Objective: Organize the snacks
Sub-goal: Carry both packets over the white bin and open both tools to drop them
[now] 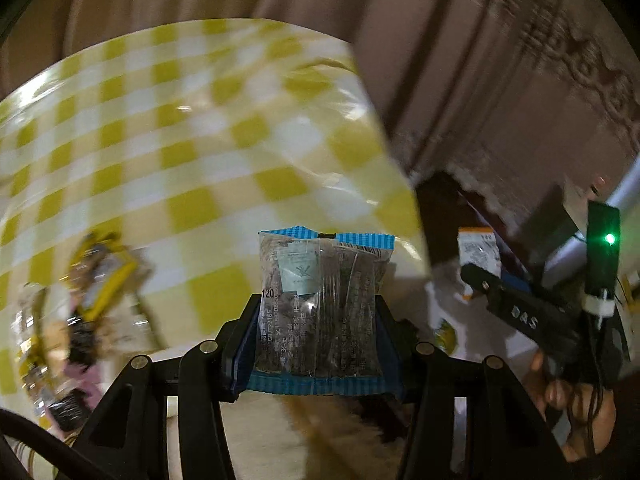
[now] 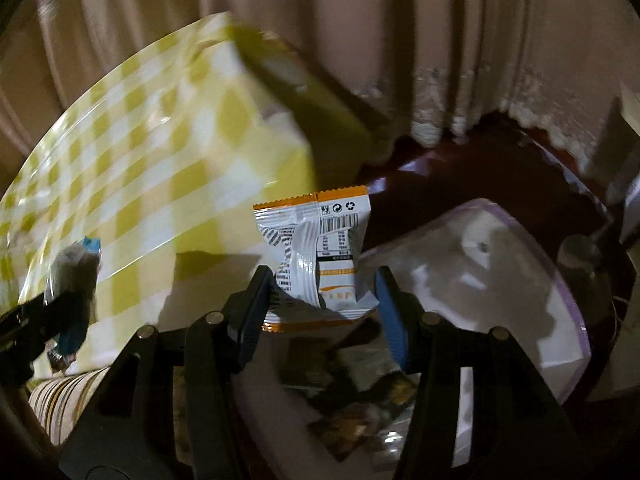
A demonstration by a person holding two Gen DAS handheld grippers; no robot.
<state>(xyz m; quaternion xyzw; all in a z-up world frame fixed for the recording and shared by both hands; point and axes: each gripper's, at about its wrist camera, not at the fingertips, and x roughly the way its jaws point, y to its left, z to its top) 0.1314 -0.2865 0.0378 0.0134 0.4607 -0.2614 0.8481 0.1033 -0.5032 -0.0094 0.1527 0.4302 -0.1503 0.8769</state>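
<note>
My left gripper (image 1: pixel 318 320) is shut on a clear snack packet with blue crimped ends (image 1: pixel 320 304) and dark contents, held upright above the checked tablecloth (image 1: pixel 180 140). My right gripper (image 2: pixel 324 296) is shut on a white and orange snack packet (image 2: pixel 316 256) with a barcode. It hangs beside the table's edge, over a clear plastic box with a purple rim (image 2: pixel 552 272). The right gripper (image 1: pixel 476 280) and its packet (image 1: pixel 478 256) also show at the right of the left wrist view. The left gripper (image 2: pixel 48 312) and its blue packet (image 2: pixel 76 276) appear blurred at the left of the right wrist view.
A blurred pile of loose snack packets (image 1: pixel 80 300) lies on the yellow and white cloth at the left. Several wrapped snacks (image 2: pixel 360 412) sit in the clear box. A pinkish curtain (image 2: pixel 360 40) hangs behind the table. A hand (image 1: pixel 568 400) grips the right tool.
</note>
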